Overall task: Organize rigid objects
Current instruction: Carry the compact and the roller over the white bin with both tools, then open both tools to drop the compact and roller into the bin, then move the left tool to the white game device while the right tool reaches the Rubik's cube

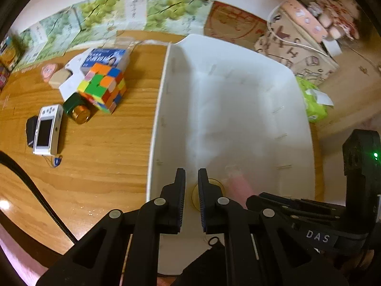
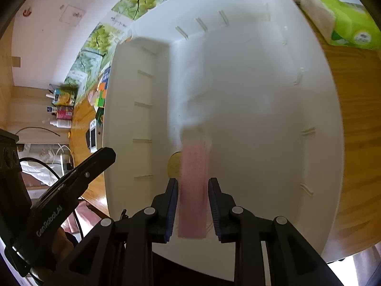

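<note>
Pink rectangular block [image 2: 193, 190], blurred, lying lengthwise between the fingers of the right claw [image 2: 193, 211]; gaps visible on both sides, so released rather than clenched, apparently just set down or dropping. Positioned over the floor of the large white plastic bin [image 2: 328, 143], near end. Round amber disc-like item [image 2: 173, 165] just beside the block on the bin floor, touching or nearly so; cannot tell which.

Left claw [image 1: 191, 202] hovering above the same near end, fingers parted narrowly with nothing between them: released. Amber item [image 1: 214, 190] partly hidden behind its right finger.

Bin interior beyond the block bare and wide; ample room for further items. Ribbed walls high, so approach from above advised, clearing the rim.

Farther out, on the wooden tabletop [image 1: 95, 166] left of the bin and well apart from it, remaining things grouped: white handheld game device [image 1: 47, 128], dark green jar with gold lid [image 1: 77, 109], multicoloured puzzle cube [image 1: 104, 88], blue-and-white box [image 1: 104, 58]. Likely next candidates for transfer. Open tabletop between group and bin wall permits a clear left-claw path.
</note>
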`<state>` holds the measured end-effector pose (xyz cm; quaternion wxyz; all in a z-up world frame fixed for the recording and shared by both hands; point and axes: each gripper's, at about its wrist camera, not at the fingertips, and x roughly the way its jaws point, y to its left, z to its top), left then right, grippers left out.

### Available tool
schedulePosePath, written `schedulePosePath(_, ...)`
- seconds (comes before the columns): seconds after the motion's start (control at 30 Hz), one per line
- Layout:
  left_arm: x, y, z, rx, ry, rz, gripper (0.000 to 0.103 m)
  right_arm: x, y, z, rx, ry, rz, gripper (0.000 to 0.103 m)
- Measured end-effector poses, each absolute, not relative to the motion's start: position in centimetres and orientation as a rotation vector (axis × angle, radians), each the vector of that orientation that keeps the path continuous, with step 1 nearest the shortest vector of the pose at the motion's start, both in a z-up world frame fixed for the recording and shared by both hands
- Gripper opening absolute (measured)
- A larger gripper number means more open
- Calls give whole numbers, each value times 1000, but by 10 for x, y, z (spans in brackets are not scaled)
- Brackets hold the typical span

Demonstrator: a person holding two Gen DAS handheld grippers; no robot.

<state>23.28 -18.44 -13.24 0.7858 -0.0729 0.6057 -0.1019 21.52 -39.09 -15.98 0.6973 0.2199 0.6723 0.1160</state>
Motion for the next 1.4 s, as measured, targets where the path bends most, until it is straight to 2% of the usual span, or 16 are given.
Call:
schedulePosePath(0.17, 238, -171, -140, -199, 1324, -172, 11, 219, -384, -163, 465, 1525, 271, 31)
schedulePosePath(0.27, 239, -163, -144, -233, 1338, -167, 11, 223, -379, -165, 449, 1539, 271, 42)
schedulePosePath(0.33, 239, -161, -144, -247, 1338, -170, 11, 224, -376, -165, 435, 1545, 271, 54)
schedulePosePath(0.7, 242, -139, -148, -315, 1340, -178, 7, 231, -352, -162, 372, 1547, 288, 58)
schedulePosePath(0.9, 240, -122, -147, -368, 1347, -248, 7, 239, -334, -150, 326, 1489, 307, 58)
schedulePosePath(1.03, 238, -110, -139, -424, 1341, -386, 6, 245, -316, -138, 294, 1425, 324, 66)
schedulePosePath(1.33, 232, -66, -110, -436, 1247, -493, 17, 268, -277, -114, 221, 1294, 301, 72)
schedulePosePath(1.4, 232, -51, -105, -434, 1232, -483, 25, 274, -270, -112, 202, 1278, 287, 72)
